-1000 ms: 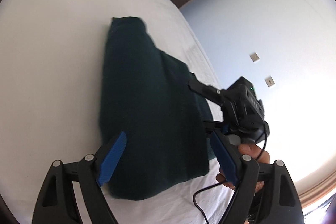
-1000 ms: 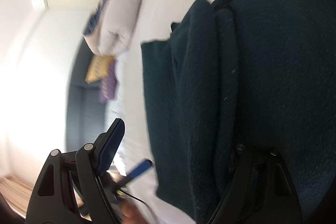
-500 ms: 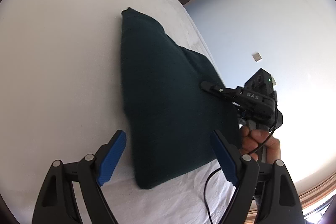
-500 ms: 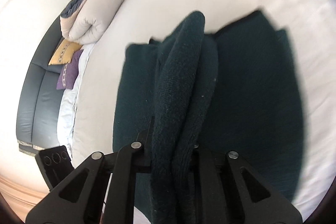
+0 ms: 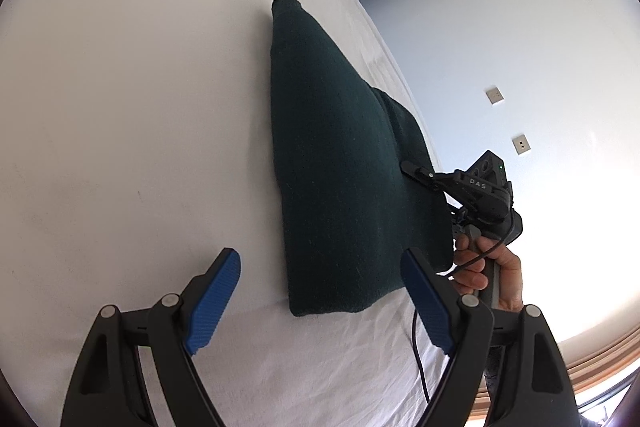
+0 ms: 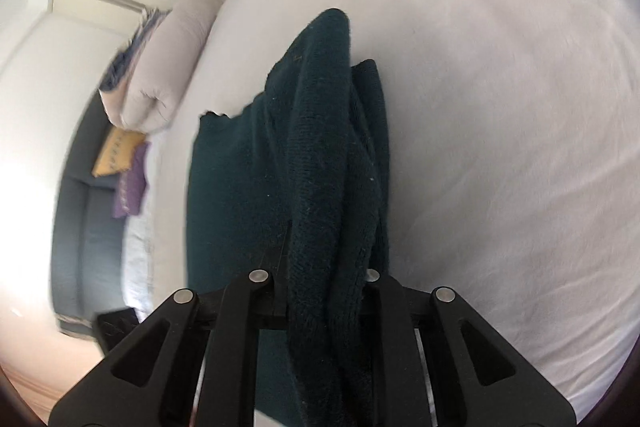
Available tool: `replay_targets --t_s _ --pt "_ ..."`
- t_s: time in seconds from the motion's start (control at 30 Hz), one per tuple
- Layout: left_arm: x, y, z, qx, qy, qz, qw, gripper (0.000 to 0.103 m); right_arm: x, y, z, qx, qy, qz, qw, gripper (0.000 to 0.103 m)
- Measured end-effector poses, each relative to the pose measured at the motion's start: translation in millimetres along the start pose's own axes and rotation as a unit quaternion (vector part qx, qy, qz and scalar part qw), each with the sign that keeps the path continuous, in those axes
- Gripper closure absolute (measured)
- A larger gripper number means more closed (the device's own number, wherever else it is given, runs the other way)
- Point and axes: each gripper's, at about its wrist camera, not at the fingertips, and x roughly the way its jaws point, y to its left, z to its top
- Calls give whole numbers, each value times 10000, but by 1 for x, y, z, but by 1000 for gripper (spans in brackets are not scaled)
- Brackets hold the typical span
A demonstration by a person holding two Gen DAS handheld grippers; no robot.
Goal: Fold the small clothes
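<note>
My right hand-held gripper (image 6: 326, 291) pinches the dark green garment (image 5: 340, 163) on the bed (image 5: 120, 107); my left hand-held gripper (image 5: 320, 299) gapes empty, probably just above the sheet

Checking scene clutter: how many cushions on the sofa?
2. A yellow cushion leans on the dark sofa beside the rolled duvet; a purple cushion sits right below it. The view is blurred, so more may be hidden.
</note>
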Motion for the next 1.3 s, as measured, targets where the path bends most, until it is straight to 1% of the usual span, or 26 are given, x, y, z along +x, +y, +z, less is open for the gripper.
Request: replay_targets --t_s 0.1,0.13,0.2,0.23,0.27,0.33,0.4,0.47,0.53,0.6,0.63,0.67,0.7,0.77,0.83,0.93,0.97,1.03,1.07,1.1,1.13,1.17,1.23,1.3 --pt "0 5 3 3 -60 1 10000 20 -7 8 -8 -154 -118 -126 9997 87" --pt "2 4 4 20 -68 7 10000 20 2 22 -12 -258 -157 -196 9994 87" --pt "6 -2 7 20 -62 31 10000 20 2 43 -24 -450 -245 -361 9980 86" --pt "7 -2 5 -4 -58 23 10000 20 -12 41 -29 -537 -271 -425 9973 86" --pt "9 -1 4 -49 -37 5 10000 20 -12 43 -29 -603 -264 -503 9966 86" --pt "12 0 0 -91 14 -25 10000 20 -17 47 -25 -560 -196 -599 9964 86" --pt "10 -3 -6 -66 42 -16 10000 20 -14 45 -16 -438 -140 -499 9977 86" --pt "10 -4 -8 -49 65 5 10000 20 -12 40 -6 -385 -164 -498 9979 86" --pt "9 -6 -8 -31 45 -3 10000 20 -4 42 -1 -610 -159 -608 9962 86" --pt "8 -5 -9 -22 20 7 10000 20 11 65 1 -1181 -109 -853 9893 86" --pt "9 -5 -9 -33 6 -2 10000 20 13 73 1 -1346 -82 -808 9876 86" --pt "10 -5 -9 -51 9 4 10000 20 3 70 1 -1451 -68 -780 9863 86" --pt "13 -4 -11 -68 26 5 10000 20 7 73 5 -1505 -59 -878 9847 87" --pt "15 -6 -16 -49 71 6 10000 20 12 66 11 -1446 -29 -1090 9835 86" --pt "14 -12 -21 18 97 17 9999 20 14 54 13 -1289 -16 -918 9874 87" --pt "14 -17 -19 121 70 90 9999 20 -4 40 8 -972 -73 -532 9938 86" --pt "13 -18 -17 132 33 108 9998 20 -12 35 6 -819 -86 -396 9958 81" --pt "13 -21 -11 142 -55 192 9997 17 -36 27 2 -696 -397 -152 9967 60" --pt "13 -24 -7 172 -102 266 9994 14 -49 24 0 -642 -646 -131 9958 32" --pt "14 -27 -3 224 -156 321 9991 14 -63 20 -2 -551 -955 -206 9937 18" --pt "14 -29 0 273 -202 340 9988 14 -72 18 -3 -519 -1094 -216 9924 17" --pt "15 -33 7 368 -286 382 9982 12 -79 15 -3 -506 -1124 -126 9923 17" --pt "20 -39 20 531 -413 577 9961 11 -81 14 -3 -487 -984 29 9940 17" --pt "27 -40 33 582 -416 670 9952 11 -69 16 -2 -522 -693 1 9962 17"
